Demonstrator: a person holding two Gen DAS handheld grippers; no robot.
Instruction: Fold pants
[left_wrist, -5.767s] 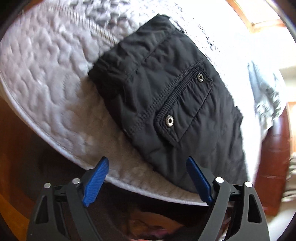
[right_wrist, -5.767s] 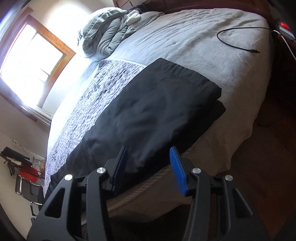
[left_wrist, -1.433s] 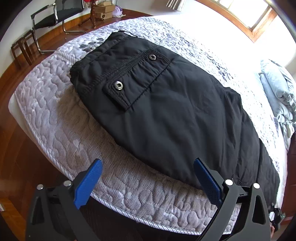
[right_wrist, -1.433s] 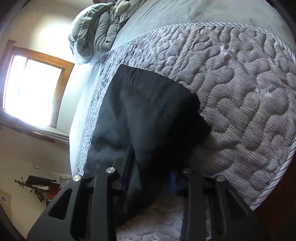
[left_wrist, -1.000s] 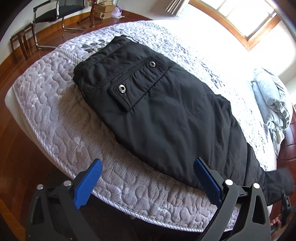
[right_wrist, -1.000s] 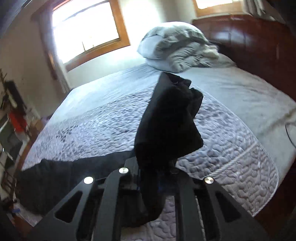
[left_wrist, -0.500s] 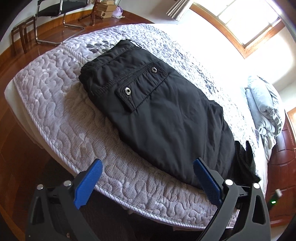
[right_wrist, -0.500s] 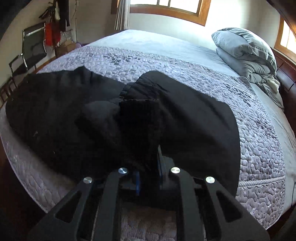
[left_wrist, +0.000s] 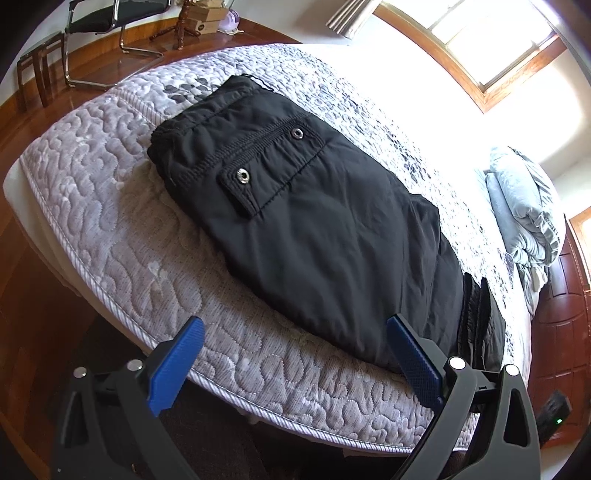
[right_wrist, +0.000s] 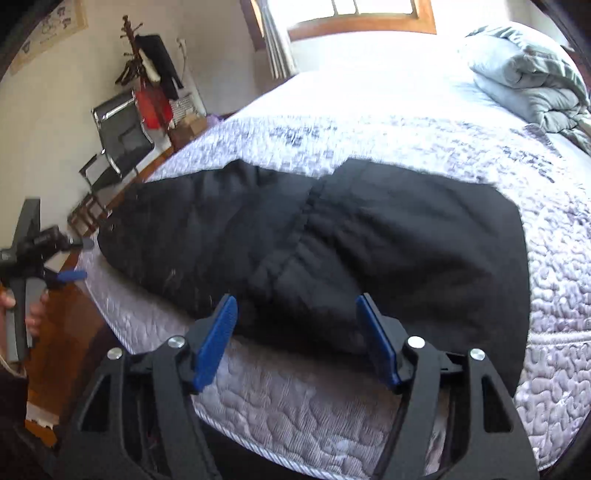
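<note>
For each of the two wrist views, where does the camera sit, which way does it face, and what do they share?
Left wrist: rides behind the open left tongs, off the bed's edge, facing the pants' waistband and pocket flap; only the tongs show.
Right wrist: rides behind the open right tongs, off the same edge, facing the pants' folded-over leg end; the person's left hand shows far left.
Shared: pants, bed, folded duvet, chair.
</note>
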